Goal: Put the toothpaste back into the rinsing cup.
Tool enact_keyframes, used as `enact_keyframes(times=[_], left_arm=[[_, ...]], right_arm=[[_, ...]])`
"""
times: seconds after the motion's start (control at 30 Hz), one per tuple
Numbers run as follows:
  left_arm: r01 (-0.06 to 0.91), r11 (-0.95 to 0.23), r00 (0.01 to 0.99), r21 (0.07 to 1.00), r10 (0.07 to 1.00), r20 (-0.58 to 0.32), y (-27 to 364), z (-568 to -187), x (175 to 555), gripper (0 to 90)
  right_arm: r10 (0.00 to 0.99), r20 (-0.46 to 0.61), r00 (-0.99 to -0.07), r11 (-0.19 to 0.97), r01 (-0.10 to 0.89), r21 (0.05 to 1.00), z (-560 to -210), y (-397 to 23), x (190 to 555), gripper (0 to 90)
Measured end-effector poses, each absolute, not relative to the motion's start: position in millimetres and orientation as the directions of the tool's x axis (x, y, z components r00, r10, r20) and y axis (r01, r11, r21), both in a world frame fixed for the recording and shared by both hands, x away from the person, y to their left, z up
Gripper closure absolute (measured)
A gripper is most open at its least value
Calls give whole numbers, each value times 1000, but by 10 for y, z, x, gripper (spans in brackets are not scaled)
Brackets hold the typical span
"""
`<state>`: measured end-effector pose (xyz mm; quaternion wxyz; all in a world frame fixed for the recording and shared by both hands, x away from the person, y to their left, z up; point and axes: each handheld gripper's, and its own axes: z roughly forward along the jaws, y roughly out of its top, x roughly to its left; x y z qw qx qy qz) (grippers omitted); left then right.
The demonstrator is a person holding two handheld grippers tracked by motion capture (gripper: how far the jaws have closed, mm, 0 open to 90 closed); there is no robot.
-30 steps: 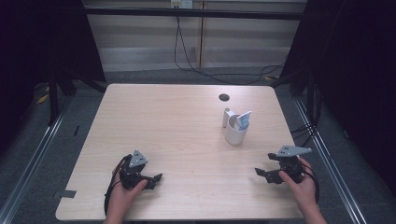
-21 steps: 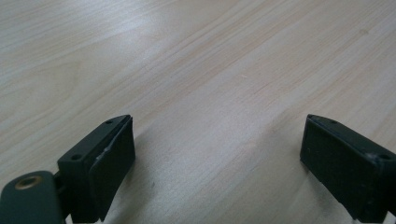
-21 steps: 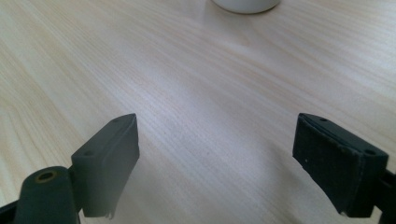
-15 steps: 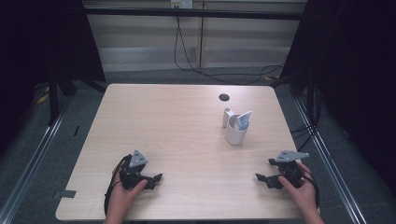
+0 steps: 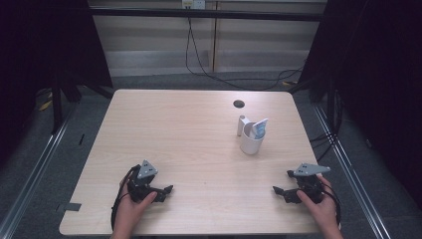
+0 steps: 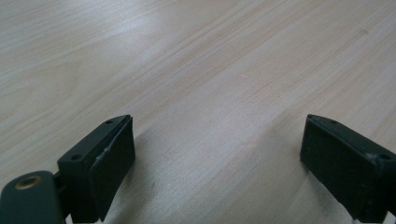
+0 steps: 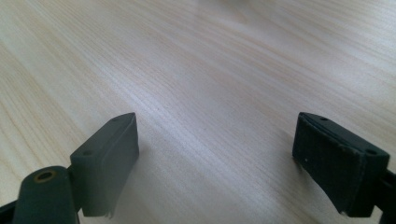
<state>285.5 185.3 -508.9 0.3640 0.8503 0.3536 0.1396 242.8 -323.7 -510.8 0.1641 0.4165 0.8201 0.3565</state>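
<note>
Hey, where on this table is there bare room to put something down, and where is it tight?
The table is bare across its whole left half and middle, from the far edge down to the left tool. Between that and the right tool the near strip is open too. The only crowded spot is right of centre: the white cup with its packet, a small white bottle beside it, and the dark hole.

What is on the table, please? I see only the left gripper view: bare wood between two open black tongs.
Observer: A white cup stands on the far right part of the table.
Operator: Is the cup empty?
Observer: No, a blue and white packet sticks up out of it.
Operator: Where are the right tongs?
Observer: The right tongs lie near the front right corner, open and holding nothing.
</note>
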Motion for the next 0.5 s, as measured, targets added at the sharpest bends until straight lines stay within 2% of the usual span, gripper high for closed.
enact_keyframes(times=[0.5], left_arm=[[497, -488, 713, 718, 701, -18, 1859, -5088, 2853, 100]], right_arm=[[799, 30, -600, 399, 568, 720, -5109, -3236, 2429, 136]])
